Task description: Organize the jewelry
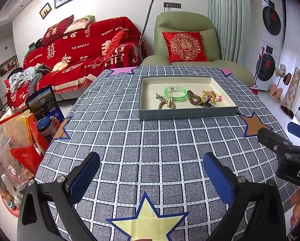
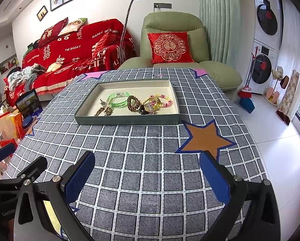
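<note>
A grey tray (image 1: 187, 114) (image 2: 127, 119) stands on the checked tablecloth, far side of the table. Inside lie a green wristband (image 1: 176, 94) (image 2: 118, 101), a brown coil band (image 1: 193, 97) (image 2: 133, 103), a pink and yellow bead bracelet (image 1: 212, 95) (image 2: 163, 100), a metal chain piece (image 1: 166, 102) (image 2: 104, 110) and a dark clip (image 1: 207, 104) (image 2: 147, 109). My left gripper (image 1: 152, 177) is open near the table's front edge, nothing between its blue pads. My right gripper (image 2: 148, 177) is open too, empty, beside the left one and well short of the tray.
The tablecloth (image 1: 129, 140) carries star patches: yellow (image 1: 148, 223), orange (image 2: 205, 138). Bags and a jar (image 1: 19, 140) crowd the floor left of the table. A green armchair (image 2: 170, 40) stands behind the table, a red-covered sofa (image 1: 79, 46) to the left, and washing machines (image 2: 264, 46) at right.
</note>
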